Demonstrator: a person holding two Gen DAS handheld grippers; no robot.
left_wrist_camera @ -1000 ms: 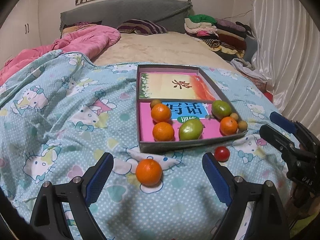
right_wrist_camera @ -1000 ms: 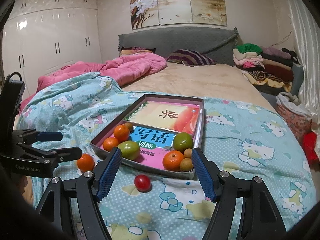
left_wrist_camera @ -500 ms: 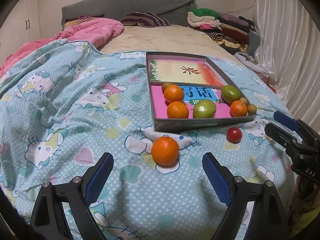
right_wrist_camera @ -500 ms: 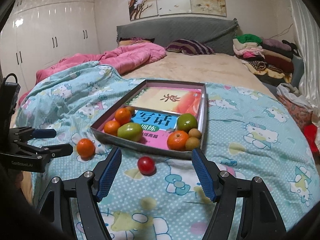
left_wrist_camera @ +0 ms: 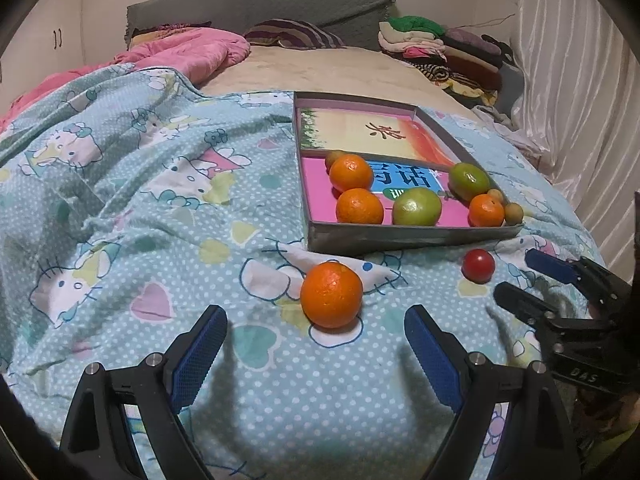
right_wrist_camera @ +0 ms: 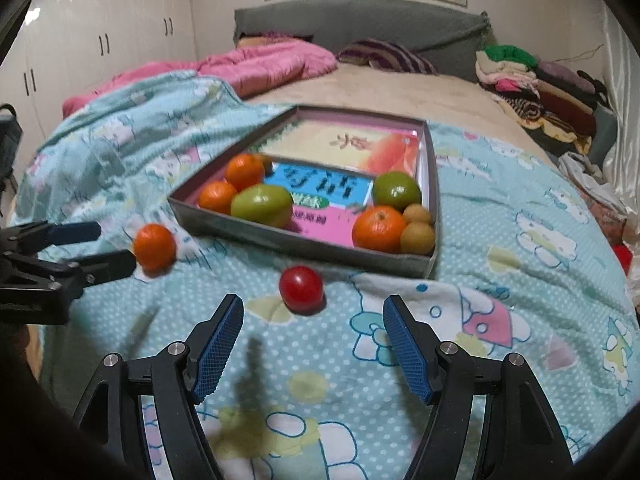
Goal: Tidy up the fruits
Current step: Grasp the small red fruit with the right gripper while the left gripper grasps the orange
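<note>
Most fruit already in tray (left_wrist_camera: 412,236); loose orange (left_wrist_camera: 331,294) and red fruit (right_wrist_camera: 301,289) lie on blanket near its front wall, left gripper (left_wrist_camera: 316,344) and right gripper (right_wrist_camera: 313,334) each spread wide, empty, facing them

Printed cotton-like quilt (left_wrist_camera: 160,208), matt grey cardboard tray (left_wrist_camera: 400,236), glossy dimpled orange (left_wrist_camera: 331,294).

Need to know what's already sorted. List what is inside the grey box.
Inside the grey box: three oranges, two green fruits, small tan fruits, all lying on two printed books. The books hide the box floor, so anything beneath them cannot be seen.
</note>
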